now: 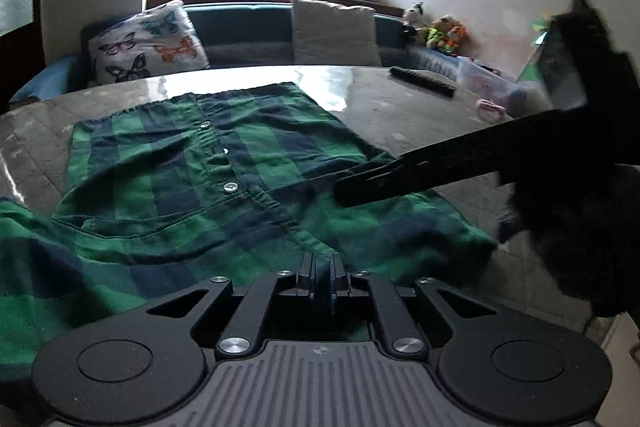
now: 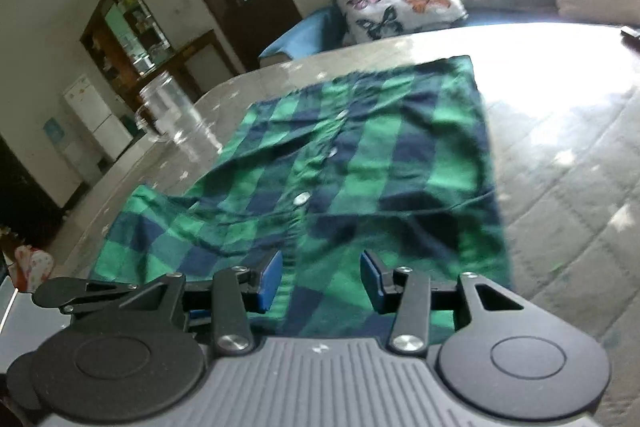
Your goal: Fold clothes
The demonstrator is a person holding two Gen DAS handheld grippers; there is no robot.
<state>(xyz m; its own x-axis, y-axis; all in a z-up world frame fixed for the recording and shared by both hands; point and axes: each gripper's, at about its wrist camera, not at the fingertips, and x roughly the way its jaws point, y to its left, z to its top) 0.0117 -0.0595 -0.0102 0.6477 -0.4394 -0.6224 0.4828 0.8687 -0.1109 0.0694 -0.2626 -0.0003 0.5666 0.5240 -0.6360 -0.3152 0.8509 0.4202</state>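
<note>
- The shirt [image 1: 192, 179], green and navy plaid, lies spread on the worktop [image 1: 400, 107], its button placket running up the middle.
- Its near edge is cut off: the left tongs [image 1: 322, 271] body hides it in the left wrist view, and the right tongs [image 2: 320, 279] body hides it in the right wrist view.
- The left tongs have their jaws all but together over the near cloth; the slit between them is too narrow and dark to tell whether a fold of cloth is pinched there.
- The right tongs stand partly open with blue pads [image 2: 270, 279] apart; the shirt shows through the gap, but whether the pads touch it cannot be told.
- In the left wrist view the right tongs [image 1: 352, 187] reach in from the right as a dark, smeared bar; their tip overlaps the shirt's right part, and contact there cannot be judged.
- The shirt's left side rises in a blurred fold at the left frame edge, its end out of view.
- A clear jar [image 2: 168, 111] stands on the worktop beside the shirt's left side.
- A dark object [image 1: 424, 81] lies on the far worktop, too blurred to name.
- A butterfly cushion [image 1: 146, 41] rests on the sofa [image 1: 240, 23] beyond the worktop.
</note>
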